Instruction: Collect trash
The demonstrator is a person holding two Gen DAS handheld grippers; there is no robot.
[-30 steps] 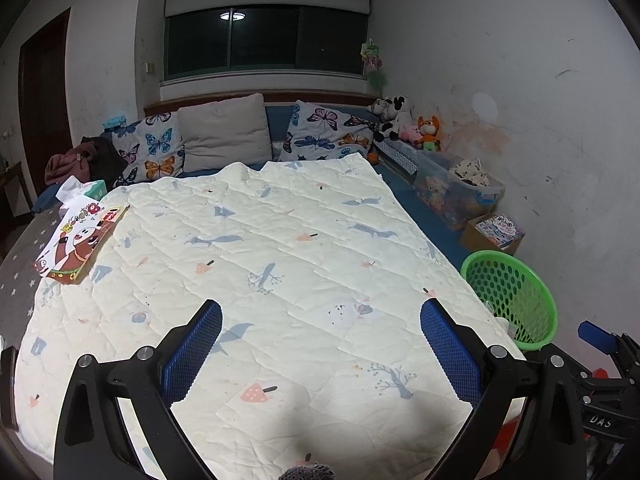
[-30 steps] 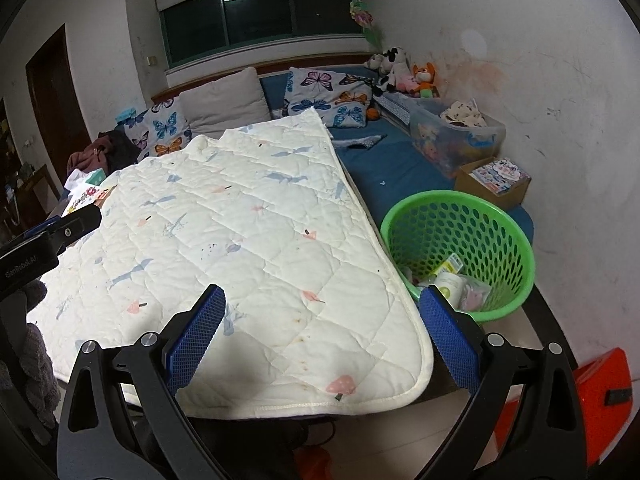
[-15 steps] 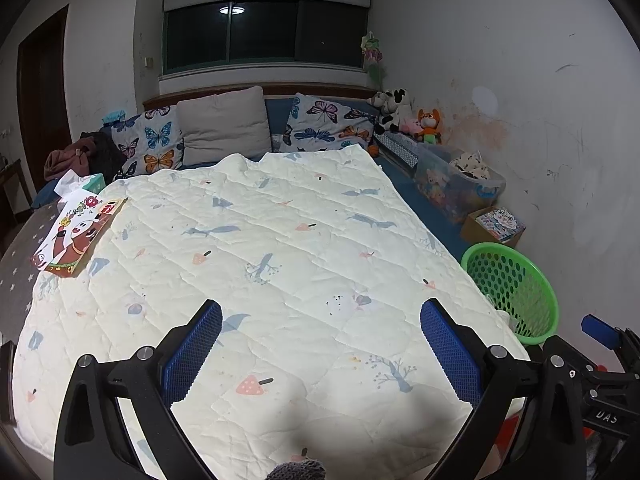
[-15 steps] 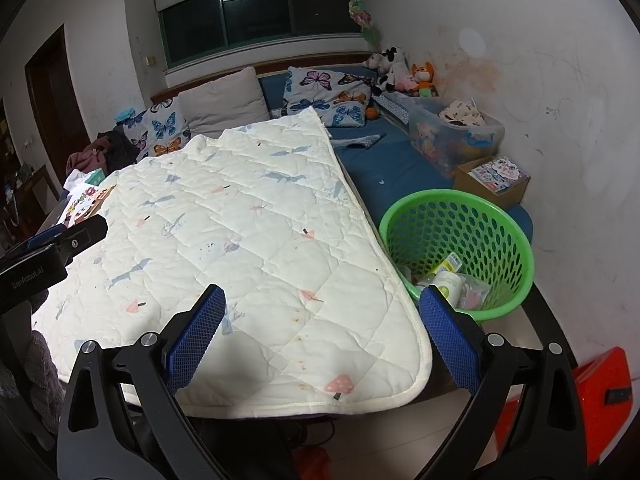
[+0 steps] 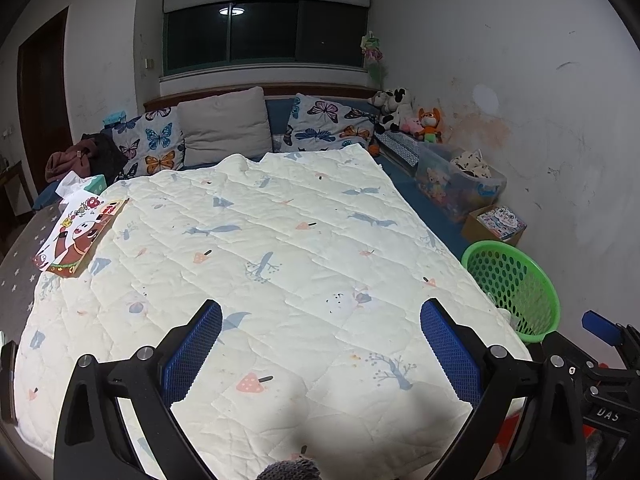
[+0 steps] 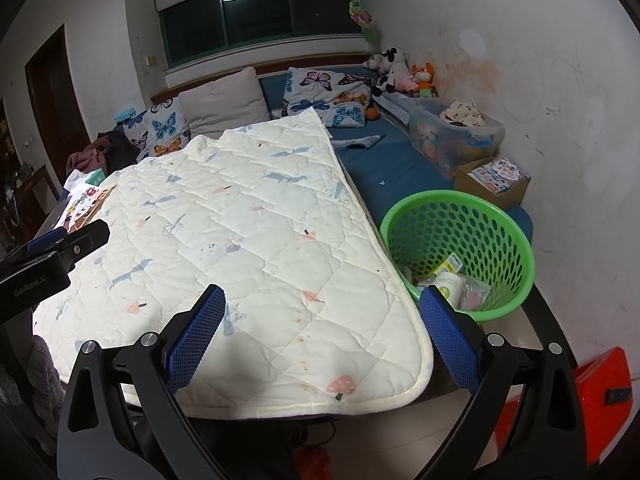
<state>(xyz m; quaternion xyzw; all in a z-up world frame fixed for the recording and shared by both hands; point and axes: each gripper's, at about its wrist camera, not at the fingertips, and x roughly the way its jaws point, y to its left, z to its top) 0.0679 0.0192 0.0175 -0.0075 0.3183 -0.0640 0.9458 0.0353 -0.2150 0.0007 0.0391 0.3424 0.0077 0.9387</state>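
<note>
Both wrist cams above bed foot, facing headboard; shared quilt [image 5: 280,248], basket [image 6: 460,236].

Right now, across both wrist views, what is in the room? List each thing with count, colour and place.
quilt: one, cream with prints, spread over the bed
basket: one, green, right of the quilt, wrappers inside
butterfly pillows: two, patterned, at the headboard
plain pillow: one, grey, between them
picture book: one, colourful, quilt's left edge
tissue box: one, teal, beyond the book
stuffed toys: several, far right corner
storage bin: one, clear, by the wall
cardboard box: one, brown, behind the basket
left claw: open, empty
right claw: open, empty
</note>
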